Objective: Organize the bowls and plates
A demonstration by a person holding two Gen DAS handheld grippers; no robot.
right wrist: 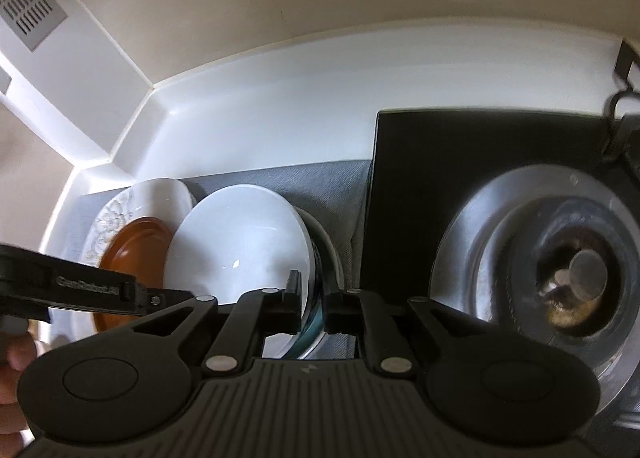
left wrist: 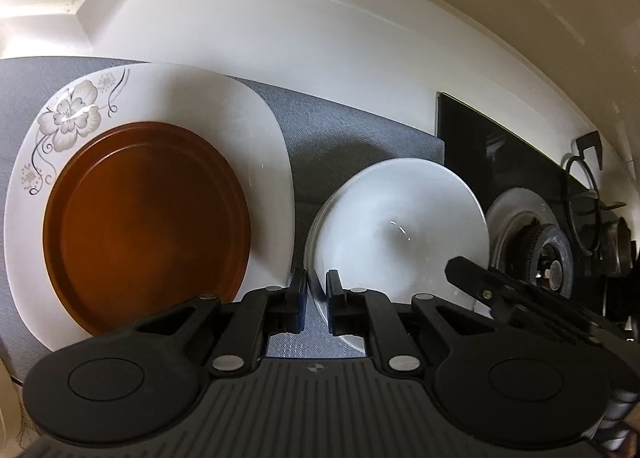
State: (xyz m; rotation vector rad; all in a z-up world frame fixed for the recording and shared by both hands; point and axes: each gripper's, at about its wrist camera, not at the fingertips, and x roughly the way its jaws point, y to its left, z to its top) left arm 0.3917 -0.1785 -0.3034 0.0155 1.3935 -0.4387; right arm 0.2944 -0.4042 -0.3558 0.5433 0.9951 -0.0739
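A brown plate [left wrist: 148, 222] lies on a white flowered plate [left wrist: 224, 114] on a grey mat [left wrist: 352, 138]. To their right stands a white bowl [left wrist: 404, 226], nested in others. My left gripper [left wrist: 317, 294] is shut on the bowl's left rim. My right gripper [right wrist: 313, 306] is shut on the right rim of the white bowl [right wrist: 240, 234], which sits over a glass bowl [right wrist: 320, 258]. The right gripper's body shows in the left wrist view [left wrist: 520, 294]. The brown plate [right wrist: 132, 250] and the flowered plate [right wrist: 152, 194] lie left of the bowl.
A black gas stove [right wrist: 480, 178] with a burner [right wrist: 576, 282] sits right of the mat. Its pan support [left wrist: 588, 186] stands at the far right. White walls [left wrist: 280, 38] close the back and the left corner.
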